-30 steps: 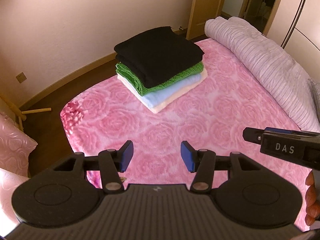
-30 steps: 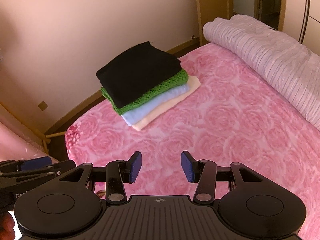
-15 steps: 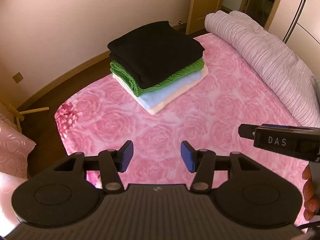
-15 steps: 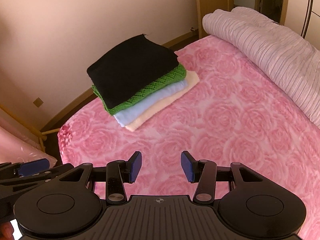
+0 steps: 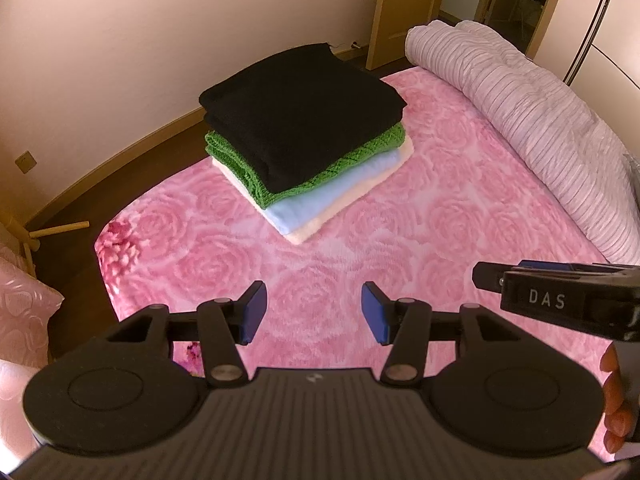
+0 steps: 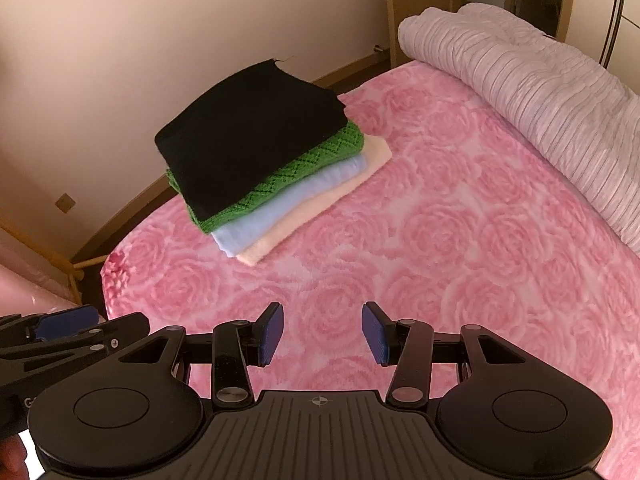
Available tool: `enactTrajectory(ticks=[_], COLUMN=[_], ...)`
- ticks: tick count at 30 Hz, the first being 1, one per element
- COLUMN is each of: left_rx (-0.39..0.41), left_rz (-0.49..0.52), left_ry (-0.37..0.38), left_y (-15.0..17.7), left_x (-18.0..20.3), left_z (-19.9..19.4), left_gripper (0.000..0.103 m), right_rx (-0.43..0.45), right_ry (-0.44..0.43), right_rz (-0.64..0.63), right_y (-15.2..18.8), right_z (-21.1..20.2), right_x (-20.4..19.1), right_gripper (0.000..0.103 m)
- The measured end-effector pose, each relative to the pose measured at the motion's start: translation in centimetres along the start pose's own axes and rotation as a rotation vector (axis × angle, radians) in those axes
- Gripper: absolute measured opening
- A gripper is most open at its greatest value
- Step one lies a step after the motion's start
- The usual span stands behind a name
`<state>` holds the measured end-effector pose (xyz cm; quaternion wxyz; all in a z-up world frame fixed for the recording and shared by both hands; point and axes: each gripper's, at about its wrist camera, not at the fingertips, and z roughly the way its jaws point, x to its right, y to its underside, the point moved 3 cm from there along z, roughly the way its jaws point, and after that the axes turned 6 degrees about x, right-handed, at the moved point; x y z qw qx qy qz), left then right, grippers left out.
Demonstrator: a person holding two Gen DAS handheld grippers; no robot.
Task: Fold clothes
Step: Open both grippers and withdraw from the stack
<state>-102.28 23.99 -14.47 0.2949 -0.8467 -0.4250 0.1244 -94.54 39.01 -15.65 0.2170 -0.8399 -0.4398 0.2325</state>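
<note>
- Left wrist view: a bed covered by a pink rose-patterned blanket (image 5: 420,216) fills most of the frame, with a beige wall and a wooden skirting board behind it.
- A long rolled duvet (image 5: 532,120), pale lilac with fine stripes, lies along the bed's far right edge; in the right wrist view the same roll (image 6: 532,92) runs down the right side.
- A stack of folded clothes sits on the blanket near the bed's far left corner, well apart from both grippers and from the duvet.
- Top of the stack: a black garment (image 5: 304,108), the widest layer, folded flat.
- Beneath it, a green knit sweater (image 5: 348,160) — its patterned edge shows along the front.
- Under that, a light blue garment (image 5: 320,204), then a cream garment (image 5: 316,230) touching the blanket.
- The right wrist view shows the same order: black (image 6: 248,128), green (image 6: 280,184), light blue (image 6: 280,212), cream (image 6: 320,200).
- The left gripper (image 5: 313,312) hovers low over the blanket, its blue-padded fingers spread apart and holding nothing.
- The right gripper (image 6: 322,334) also hovers over the blanket — fingers spread, nothing between them.
- Each gripper appears at the edge of the other's view, side by side.
- A pink embossed pillow (image 5: 24,320) sits at the far left.
</note>
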Motion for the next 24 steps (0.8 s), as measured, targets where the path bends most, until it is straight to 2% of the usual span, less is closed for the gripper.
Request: enactTrajectory(ticks=[16,24], left_rx=[0.006,0.087], left_rz=[-0.004,0.025], left_ry=[-0.004,-0.040], left_y=[-0.8,-1.1], left_x=[0.5,0.6], left_z=[1.3,0.1], left_gripper=[0.048,0.048], right_rx=[0.004,0.012], right_ry=[0.003,0.009], right_rz=[0.007,0.011], right_y=[-1.2,-0.9], right_z=[0.8,0.0], right_x=[0.2,0.1], right_gripper=[0.048,0.048])
